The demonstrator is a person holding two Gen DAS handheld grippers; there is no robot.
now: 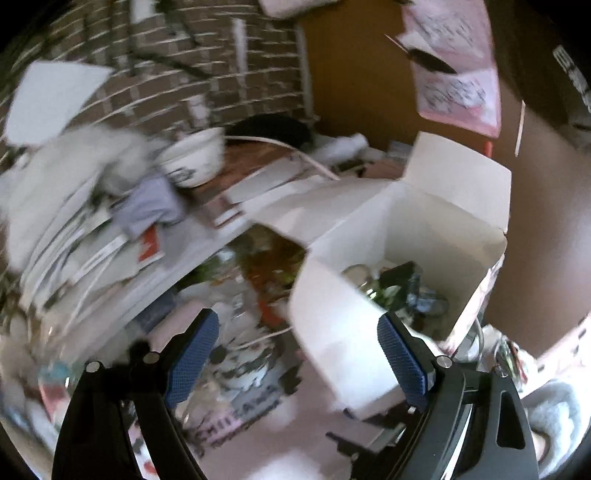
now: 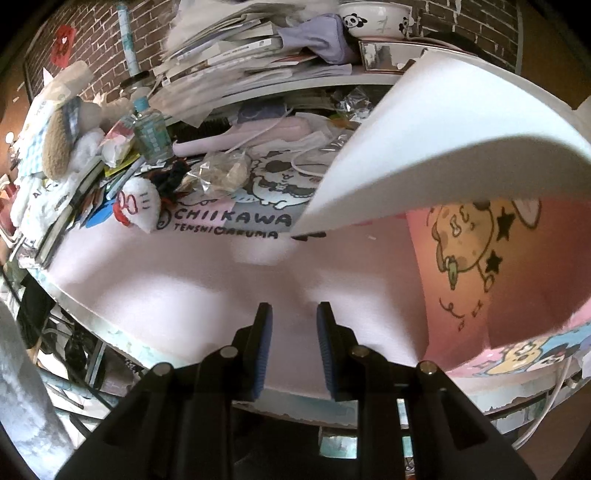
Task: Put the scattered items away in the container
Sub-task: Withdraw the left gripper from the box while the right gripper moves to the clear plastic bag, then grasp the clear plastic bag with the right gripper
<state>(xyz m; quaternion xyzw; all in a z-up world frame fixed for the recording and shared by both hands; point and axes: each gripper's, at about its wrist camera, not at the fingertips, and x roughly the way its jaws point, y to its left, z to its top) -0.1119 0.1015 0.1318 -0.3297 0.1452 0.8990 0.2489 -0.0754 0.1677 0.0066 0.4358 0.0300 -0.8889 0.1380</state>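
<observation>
While both grippers — left (image 1: 297, 354), right (image 2: 294, 350) — gape empty, a pink Chiikawa mat (image 2: 207, 273) fills mid-frame below brick wall (image 2: 92, 40), upper left.

the container (image 1: 424, 221) looks like matt white card, smooth inside and out. the left gripper (image 1: 299, 354) and right gripper (image 2: 294, 347) are black plastic with blue pads (image 1: 402, 360) in a rough, cross-hatched texture (rubber, by the look). the mat (image 2: 207, 280) on the table is smooth, printed pink. a plush toy (image 2: 138, 205) is fuzzy white cloth; the bowl (image 2: 373, 20) is glossy ceramic; the wall (image 1: 229, 74) is rough brick.
</observation>
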